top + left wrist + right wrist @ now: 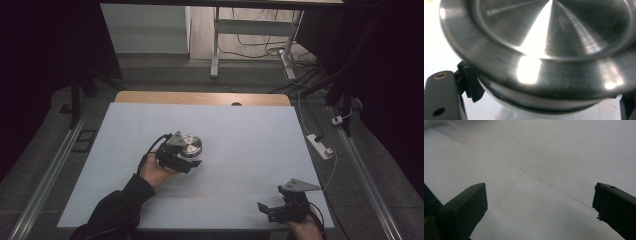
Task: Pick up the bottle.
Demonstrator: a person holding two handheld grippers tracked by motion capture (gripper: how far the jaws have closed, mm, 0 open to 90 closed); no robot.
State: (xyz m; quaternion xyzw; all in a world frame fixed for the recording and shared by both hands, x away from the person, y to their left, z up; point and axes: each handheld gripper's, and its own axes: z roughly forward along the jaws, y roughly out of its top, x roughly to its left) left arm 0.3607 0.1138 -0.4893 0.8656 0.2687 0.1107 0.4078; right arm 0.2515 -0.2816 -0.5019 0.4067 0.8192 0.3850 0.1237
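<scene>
High view: my left hand-held gripper [186,159] straddles the round brushed-steel lid [190,144], grip unclear; right hand-held gripper [266,210] spread wide over the white table [240,130].

Place: we take it for a lab or test room.
Signs: white-covered desk [240,150], dark curtains [45,50], floor cables [280,52], power strip [320,146], floor rails [47,180].

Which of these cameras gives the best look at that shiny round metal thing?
The left gripper view: the metal disc is close up, showing its brushed top, raised rim and a pale band beneath. The high view shows it small, beside the left gripper. The right gripper view faces bare tabletop.
</scene>
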